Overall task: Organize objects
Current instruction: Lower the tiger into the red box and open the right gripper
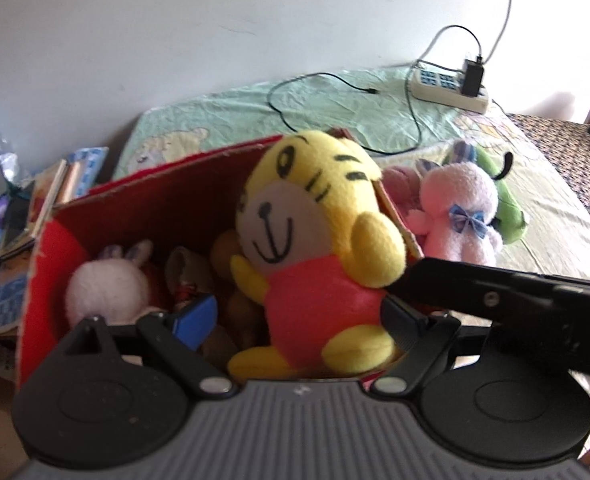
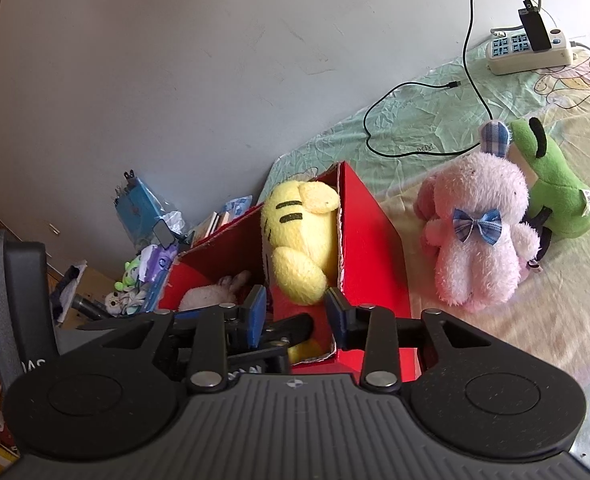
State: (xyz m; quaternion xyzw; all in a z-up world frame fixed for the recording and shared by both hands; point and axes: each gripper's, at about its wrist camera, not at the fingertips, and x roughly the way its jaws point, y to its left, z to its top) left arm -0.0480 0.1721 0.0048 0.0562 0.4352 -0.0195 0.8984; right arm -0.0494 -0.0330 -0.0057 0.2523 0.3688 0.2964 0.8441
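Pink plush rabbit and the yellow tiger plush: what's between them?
The red cardboard box's right wall; the yellow tiger plush sits inside, the pink plush rabbit outside on the bed. Clearest in the right wrist view.

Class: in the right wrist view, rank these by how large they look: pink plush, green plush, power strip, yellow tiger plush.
1. pink plush
2. yellow tiger plush, partly hidden inside the red box, so unsure against the pink
3. green plush, partly hidden
4. power strip, farthest away
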